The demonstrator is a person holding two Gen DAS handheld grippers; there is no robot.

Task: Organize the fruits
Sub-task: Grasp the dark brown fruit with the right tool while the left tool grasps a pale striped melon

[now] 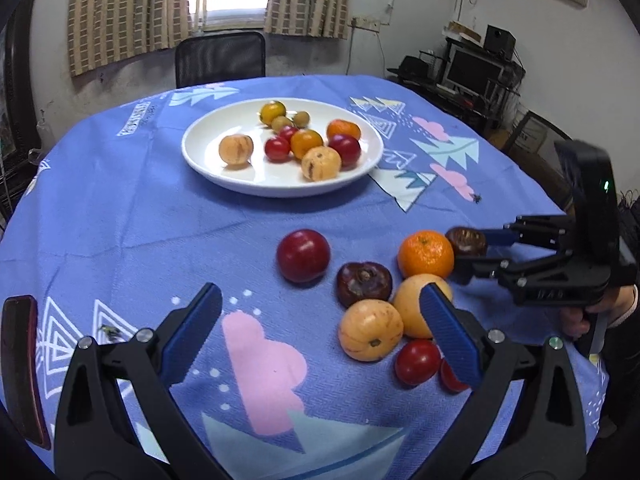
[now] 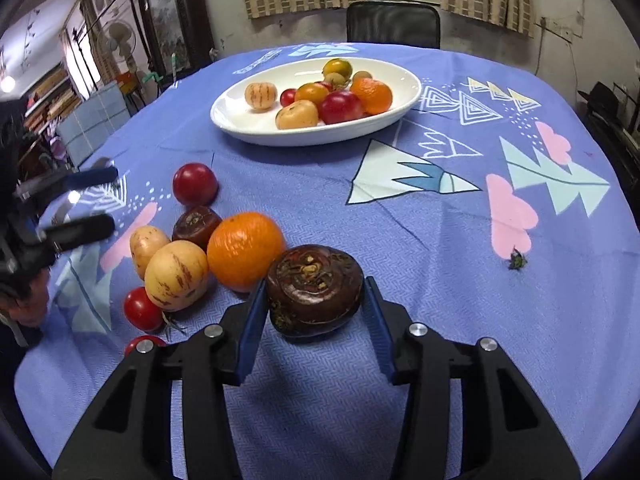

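Fruits lie in two groups on the blue cloth (image 2: 400,220). Some are already on the white plate (image 2: 248,128) at the far side of the table. The others sit in a loose pile near the person: a red plum (image 1: 303,255), an orange (image 2: 245,250), two yellow striped fruits, small red ones and a dark brown fruit.

I think the step now is picking one more fruit to carry to the plate. The right gripper (image 2: 316,320) has its two blue fingers on each side of a second dark brown fruit (image 2: 314,288). The left finger touches it. The right finger is very close, but I cannot tell if it presses yet. The fruit seems to rest on the cloth, touching the orange.

Next, the fingers should squeeze gently, lift, and move over to the plate. A bare spot is on its left side. The orange could roll when its neighbor goes.

The left gripper (image 1: 320,332) is spread wide and holds nothing. It hangs above the pile.
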